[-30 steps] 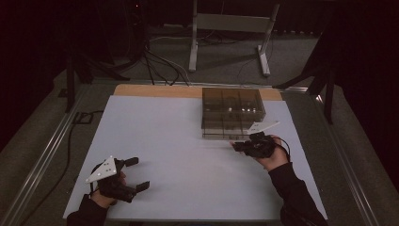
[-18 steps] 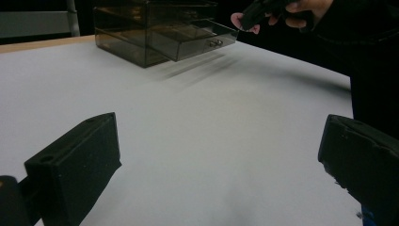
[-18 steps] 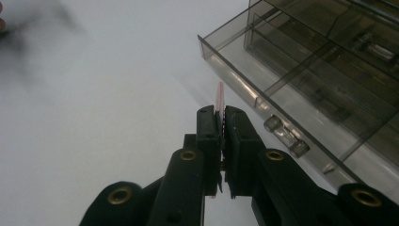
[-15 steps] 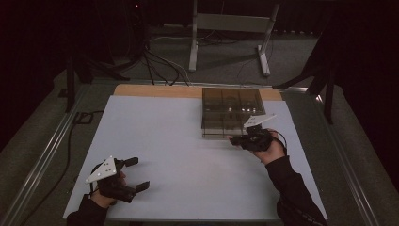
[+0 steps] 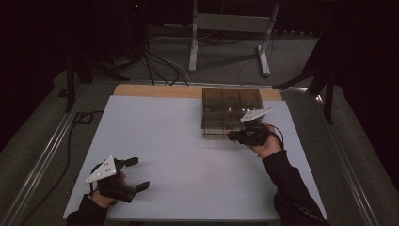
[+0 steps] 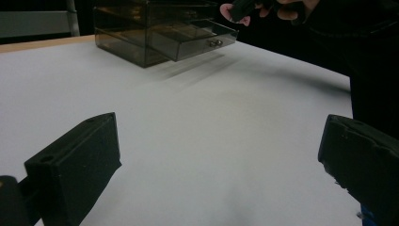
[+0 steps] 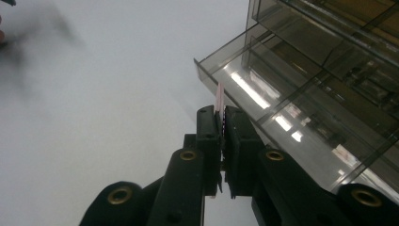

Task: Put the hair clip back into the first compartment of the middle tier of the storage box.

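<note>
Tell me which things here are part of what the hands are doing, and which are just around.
In use:
- right gripper, shut on a thin pale card
- smoky clear drawer box, one drawer pulled open
- white table top

Just around:
- left gripper, open, holding nothing
- metal stand and cables on the floor behind

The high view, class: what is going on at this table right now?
A person works at a white table with a gripper in each hand. The right gripper is shut on a thin pale card beside the open drawer of a smoky clear drawer box at the table's far side. The left gripper rests open on the near left, holding nothing.
</note>
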{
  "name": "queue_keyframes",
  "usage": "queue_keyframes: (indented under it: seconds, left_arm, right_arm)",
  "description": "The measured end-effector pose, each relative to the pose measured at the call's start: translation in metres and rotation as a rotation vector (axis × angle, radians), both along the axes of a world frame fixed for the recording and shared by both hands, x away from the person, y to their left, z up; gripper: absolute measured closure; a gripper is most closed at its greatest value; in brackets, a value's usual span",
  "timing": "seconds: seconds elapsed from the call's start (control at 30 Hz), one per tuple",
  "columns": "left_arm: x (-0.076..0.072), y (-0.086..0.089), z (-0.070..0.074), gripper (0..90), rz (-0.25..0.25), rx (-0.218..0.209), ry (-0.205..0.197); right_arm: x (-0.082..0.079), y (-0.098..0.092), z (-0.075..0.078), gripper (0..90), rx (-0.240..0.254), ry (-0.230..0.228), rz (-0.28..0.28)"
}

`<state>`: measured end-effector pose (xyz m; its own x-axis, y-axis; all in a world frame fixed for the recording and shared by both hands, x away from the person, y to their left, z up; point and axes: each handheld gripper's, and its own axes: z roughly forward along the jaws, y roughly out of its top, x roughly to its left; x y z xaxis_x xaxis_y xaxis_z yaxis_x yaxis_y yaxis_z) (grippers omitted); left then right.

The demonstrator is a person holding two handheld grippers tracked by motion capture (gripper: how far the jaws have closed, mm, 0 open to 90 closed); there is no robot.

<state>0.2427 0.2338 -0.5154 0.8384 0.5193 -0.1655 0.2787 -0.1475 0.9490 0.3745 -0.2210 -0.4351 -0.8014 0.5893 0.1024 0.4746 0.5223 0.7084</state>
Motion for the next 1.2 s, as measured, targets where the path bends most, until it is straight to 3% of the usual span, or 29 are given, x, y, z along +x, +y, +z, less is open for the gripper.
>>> queue_keyframes:
  seconds: [1.2]
  left_arm:
    - [0.000,0.000,0.001,0.5,-0.002,-0.001,-0.003]
  right_arm:
    - [0.038,0.024,0.006,85.1,-0.003,0.005,-0.042]
